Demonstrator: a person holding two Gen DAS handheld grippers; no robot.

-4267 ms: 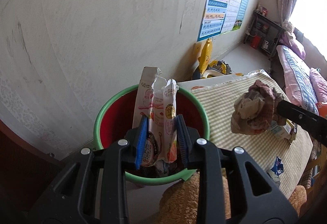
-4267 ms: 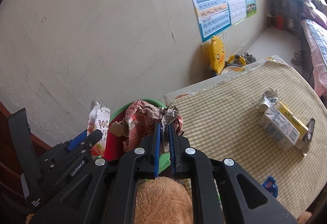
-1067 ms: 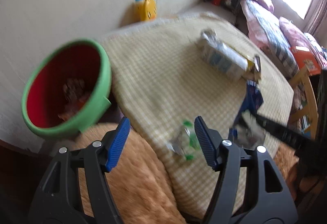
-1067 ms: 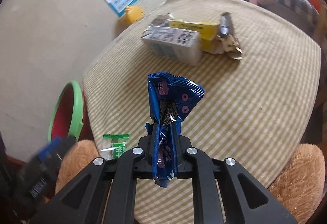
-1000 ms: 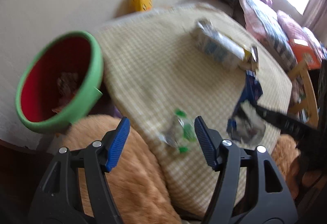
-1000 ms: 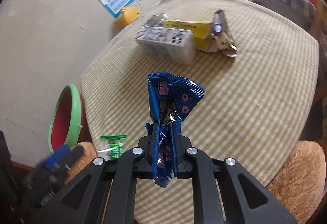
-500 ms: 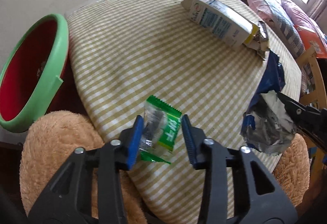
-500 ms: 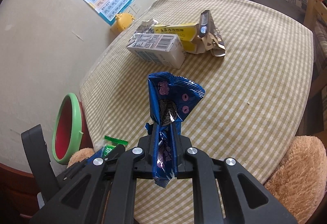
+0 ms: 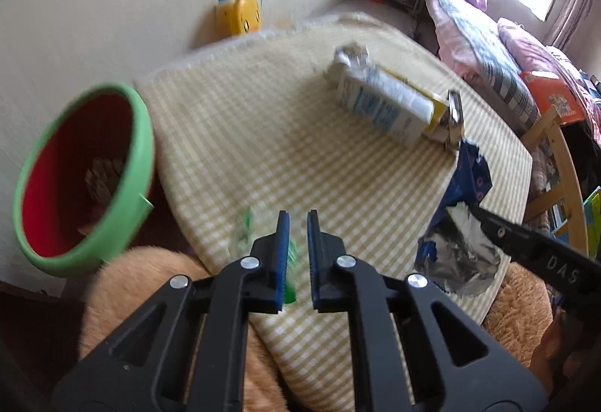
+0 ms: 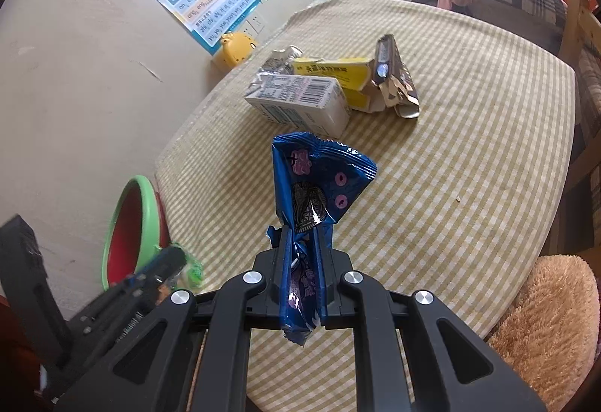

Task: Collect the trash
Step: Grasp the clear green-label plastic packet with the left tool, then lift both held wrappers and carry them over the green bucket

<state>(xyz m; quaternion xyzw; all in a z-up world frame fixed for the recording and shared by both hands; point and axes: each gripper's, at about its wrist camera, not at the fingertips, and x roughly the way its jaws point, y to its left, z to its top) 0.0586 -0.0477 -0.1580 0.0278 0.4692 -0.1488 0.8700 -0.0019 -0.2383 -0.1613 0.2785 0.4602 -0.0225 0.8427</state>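
My right gripper [image 10: 300,243] is shut on a blue cookie wrapper [image 10: 319,183] and holds it above the checked table [image 10: 469,134]; the wrapper also shows in the left wrist view [image 9: 458,224]. My left gripper [image 9: 296,235] is closed to a narrow gap over a small green-and-clear candy wrapper [image 9: 246,231], blurred, at the table's near edge. Whether the pads grip it is unclear. The wrapper also shows in the right wrist view [image 10: 189,271]. A green bin with a red inside [image 9: 139,164] stands left of the table and holds some trash.
A white-and-blue milk carton [image 10: 300,104], a yellow box [image 10: 338,70] and a torn brown wrapper [image 10: 394,85] lie together at the table's far side. Furry tan stools [image 10: 544,318] stand at the table's near edge. A yellow duck chair [image 9: 242,14] is by the wall.
My left gripper has dropped its snack wrappers into the bin, swung over the table, and narrowed its jaws over the green candy wrapper. My right gripper has taken up the blue cookie wrapper and holds it steady.
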